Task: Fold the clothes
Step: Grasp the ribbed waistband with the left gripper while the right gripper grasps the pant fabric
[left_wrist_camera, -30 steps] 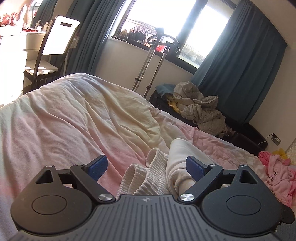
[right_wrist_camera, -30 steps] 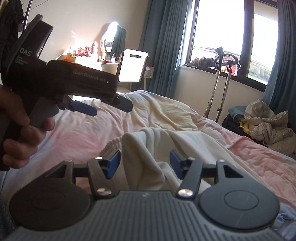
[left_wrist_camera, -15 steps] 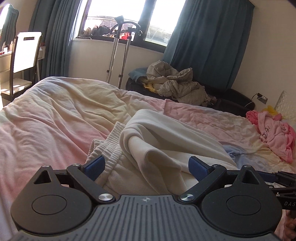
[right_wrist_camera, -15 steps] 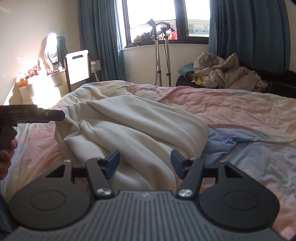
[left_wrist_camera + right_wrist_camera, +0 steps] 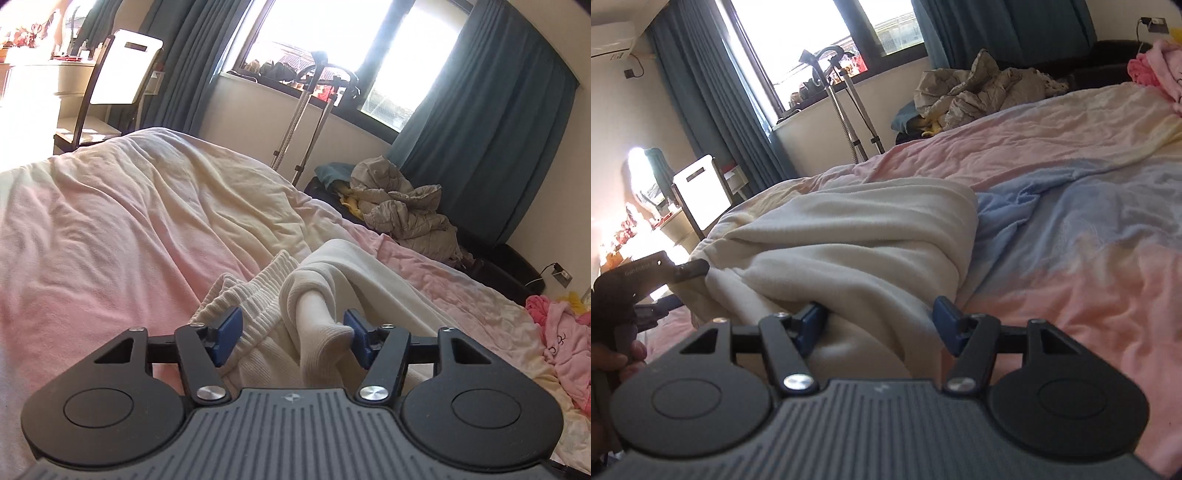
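Cream garment point(image 5: 849, 236), bunched in a low heap on a bed point(image 5: 92, 229) spread with a pink, yellow and blue duvet, caught between two tools at once. Left hand-held gripper point(image 5: 291, 334) set at the ribbed-waistband end, blue pads spread wide with folds of cloth lying between them, right pad touching a rolled fold, nothing pinched. Right hand-held gripper point(image 5: 873, 325) likewise wide open at the nearer edge of the heap, left pad pressed into the fleece, right pad clear over the pink duvet. Long axis of the bundle running away from the right tool toward the far end of the bed, waistband on its left side where the left tool shows at the frame edge. Judged equally near, one tool per end; next move likely a closing of both on the cloth edges, with a risk of catching the duvet beneath. Beyond the bed: crumpled grey jacket point(image 5: 402, 210) on a dark case, pink clothes point(image 5: 561, 332) at the right, crutches point(image 5: 314, 110) under the window, white chair point(image 5: 122, 70) by a desk.
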Demonstrator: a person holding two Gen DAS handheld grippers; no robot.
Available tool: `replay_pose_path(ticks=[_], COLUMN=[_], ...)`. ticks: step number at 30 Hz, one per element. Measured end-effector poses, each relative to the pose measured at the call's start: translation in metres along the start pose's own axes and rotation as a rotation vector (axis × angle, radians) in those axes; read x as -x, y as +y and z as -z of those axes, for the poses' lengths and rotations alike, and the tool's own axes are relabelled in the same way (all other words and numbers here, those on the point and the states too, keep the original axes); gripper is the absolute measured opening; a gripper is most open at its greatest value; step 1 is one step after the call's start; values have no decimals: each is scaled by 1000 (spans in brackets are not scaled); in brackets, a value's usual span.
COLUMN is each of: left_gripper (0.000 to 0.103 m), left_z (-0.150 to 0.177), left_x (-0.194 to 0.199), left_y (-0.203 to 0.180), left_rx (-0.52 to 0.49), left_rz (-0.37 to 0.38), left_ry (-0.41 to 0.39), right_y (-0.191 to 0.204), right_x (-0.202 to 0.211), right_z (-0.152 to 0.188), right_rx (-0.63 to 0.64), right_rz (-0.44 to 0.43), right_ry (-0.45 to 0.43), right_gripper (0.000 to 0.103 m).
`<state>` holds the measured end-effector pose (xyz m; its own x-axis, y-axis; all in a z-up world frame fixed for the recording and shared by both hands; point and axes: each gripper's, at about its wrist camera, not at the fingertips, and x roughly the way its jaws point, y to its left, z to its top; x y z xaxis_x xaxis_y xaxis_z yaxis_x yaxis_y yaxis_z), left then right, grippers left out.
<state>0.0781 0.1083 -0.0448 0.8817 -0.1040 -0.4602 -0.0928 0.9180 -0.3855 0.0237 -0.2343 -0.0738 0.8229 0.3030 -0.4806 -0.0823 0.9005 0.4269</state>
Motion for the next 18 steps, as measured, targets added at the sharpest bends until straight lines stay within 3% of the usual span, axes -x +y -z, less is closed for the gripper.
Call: replay_pose_path(ticks=[5,8,9,10,12,15,17,18], left_gripper=[50,55,56,62,69,68,37,32], left_z=[-3,-3,-3,-3,-2,-1,1,2], left_x=[3,3,3,2,1,1,-1,-3], left_y=[3,4,5,5,3,-1,-5,-6], left_rx=[21,48,51,53,50,36,16,10], left_rz=[-3,21,26,32,42,79,96,95], left_ry=[34,51,54,57,59,55,63,70], right_y=[5,16,20,23,27,24,24,24], right_x=[-4,-2,0,3,8,8,4,2], right_z=[-2,-2,-3,-3,-6,-9,-10,-8], right_rx=[33,111,143,172,207,199,209,216], right_rz=[19,16,7,-3,-22,-29,-14,-6], right_ry=[11,-29,-42,-57,-101,-110,-89,-72], right_gripper=[63,44,32,26,24,23,23,23])
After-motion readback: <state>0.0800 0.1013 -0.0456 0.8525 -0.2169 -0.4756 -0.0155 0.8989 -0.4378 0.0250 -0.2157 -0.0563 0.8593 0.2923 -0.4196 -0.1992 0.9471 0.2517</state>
